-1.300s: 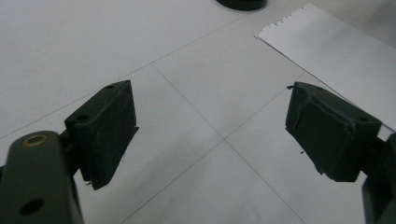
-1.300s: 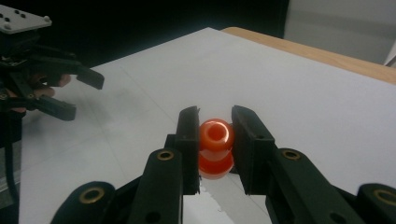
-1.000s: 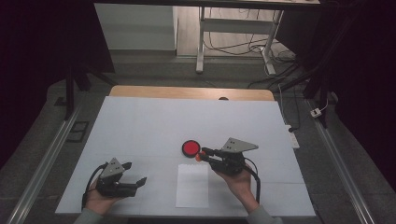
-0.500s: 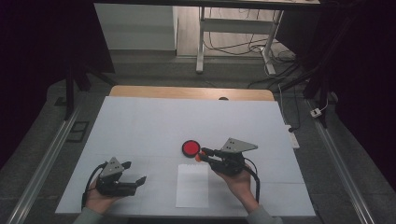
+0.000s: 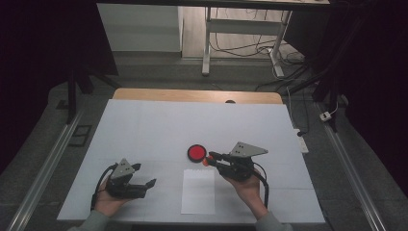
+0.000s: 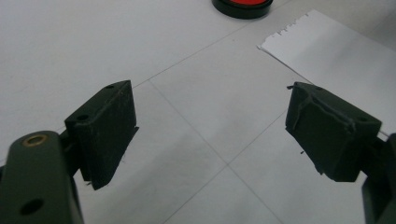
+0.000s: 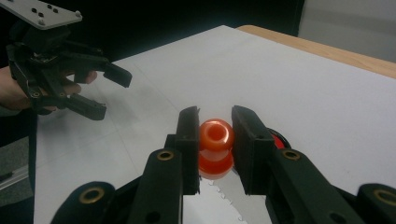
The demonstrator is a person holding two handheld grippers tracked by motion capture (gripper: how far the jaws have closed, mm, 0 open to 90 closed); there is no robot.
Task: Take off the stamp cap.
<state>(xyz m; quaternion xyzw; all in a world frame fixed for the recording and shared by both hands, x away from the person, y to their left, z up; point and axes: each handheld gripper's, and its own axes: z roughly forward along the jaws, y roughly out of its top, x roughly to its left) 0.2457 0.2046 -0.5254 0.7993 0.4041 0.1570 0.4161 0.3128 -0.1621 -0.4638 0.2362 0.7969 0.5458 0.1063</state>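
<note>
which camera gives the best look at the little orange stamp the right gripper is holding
The right gripper view: the orange stamp sits close up between the right gripper jaws, its waisted shape clear. In the high view it is a tiny orange speck beside the red ink pad.

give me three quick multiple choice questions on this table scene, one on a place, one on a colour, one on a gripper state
1. Where does the red disc lie relative to the paper sheet?
A. on it
B. beyond its far edge
C. left of the left gripper

2. What colour is the spool in the right gripper?
A. blue
B. green
C. orange

3. How are the left gripper's jaws?
A. wide apart, nothing between
C. clamped on paper
B. shut on the disc

Key: 1 B, the disc sits past the sheet in the high view; 2 C, orange between the pads; 3 A, bare table between the jaws.
</note>
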